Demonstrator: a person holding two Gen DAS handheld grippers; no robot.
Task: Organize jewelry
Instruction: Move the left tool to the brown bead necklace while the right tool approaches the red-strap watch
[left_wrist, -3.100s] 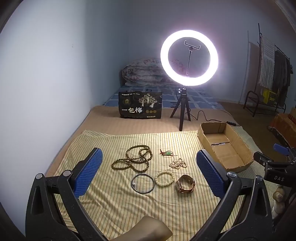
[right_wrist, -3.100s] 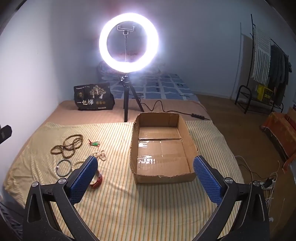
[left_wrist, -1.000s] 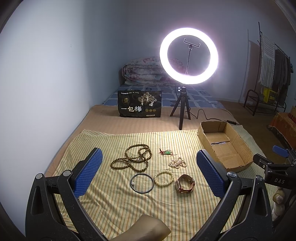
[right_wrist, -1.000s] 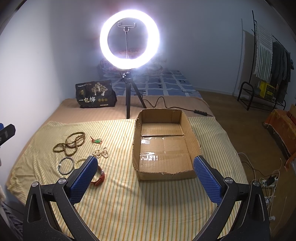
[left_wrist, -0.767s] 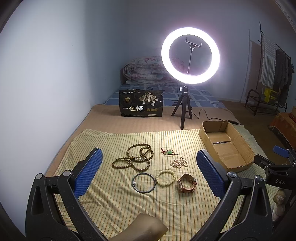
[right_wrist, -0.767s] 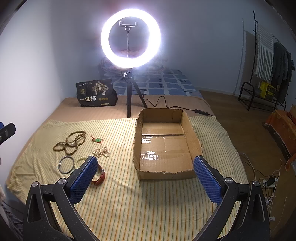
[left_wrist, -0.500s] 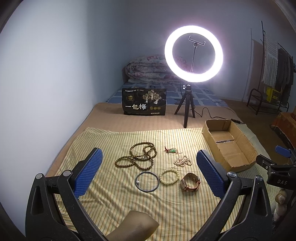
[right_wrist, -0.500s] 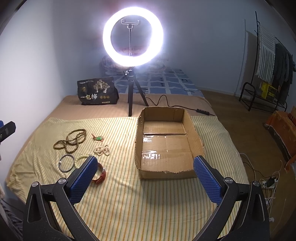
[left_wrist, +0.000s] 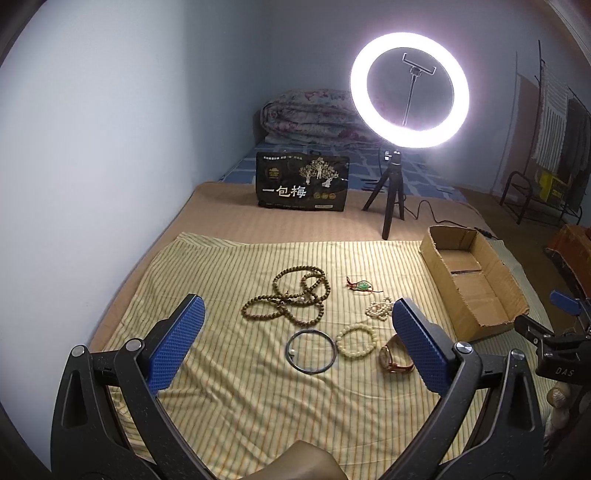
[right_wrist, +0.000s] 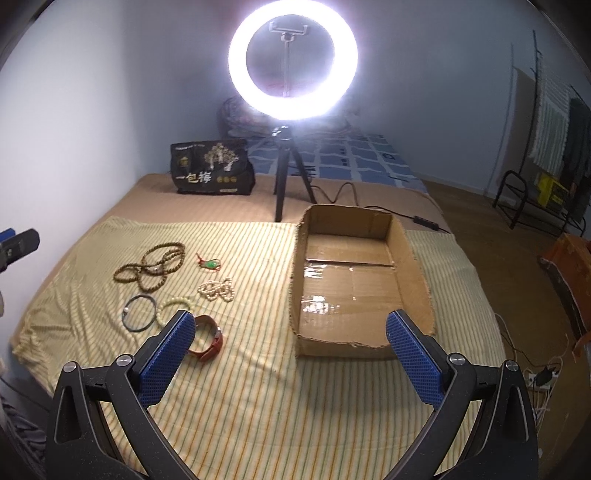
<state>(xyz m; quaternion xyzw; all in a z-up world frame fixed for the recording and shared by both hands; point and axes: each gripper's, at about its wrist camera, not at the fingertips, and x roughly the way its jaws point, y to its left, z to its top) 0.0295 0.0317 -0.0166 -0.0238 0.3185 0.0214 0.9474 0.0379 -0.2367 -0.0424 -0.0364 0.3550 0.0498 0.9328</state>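
Jewelry lies on a yellow striped cloth (left_wrist: 229, 387): a long brown bead necklace (left_wrist: 291, 301), a green pendant on red cord (left_wrist: 362, 286), a white pearl string (left_wrist: 379, 307), a dark bangle (left_wrist: 311, 351), a pale bead bracelet (left_wrist: 357, 339) and a red-strapped watch (left_wrist: 395, 360). An empty cardboard box (right_wrist: 354, 280) sits to their right. My left gripper (left_wrist: 295, 339) is open and empty, above and short of the jewelry. My right gripper (right_wrist: 291, 347) is open and empty, before the box's near wall; the watch (right_wrist: 208, 339) lies by its left finger.
A lit ring light on a tripod (left_wrist: 408, 92) stands behind the cloth, with a cable (right_wrist: 369, 201) running right. A black printed bag (left_wrist: 303, 181) stands at the back. A folded quilt (left_wrist: 310, 116) lies beyond. A clothes rack (right_wrist: 546, 147) stands far right.
Both grippers have moved forward, left and a little lower over the cloth; the jewelry and box now look nearer. Both stay open and nothing on the cloth has moved.
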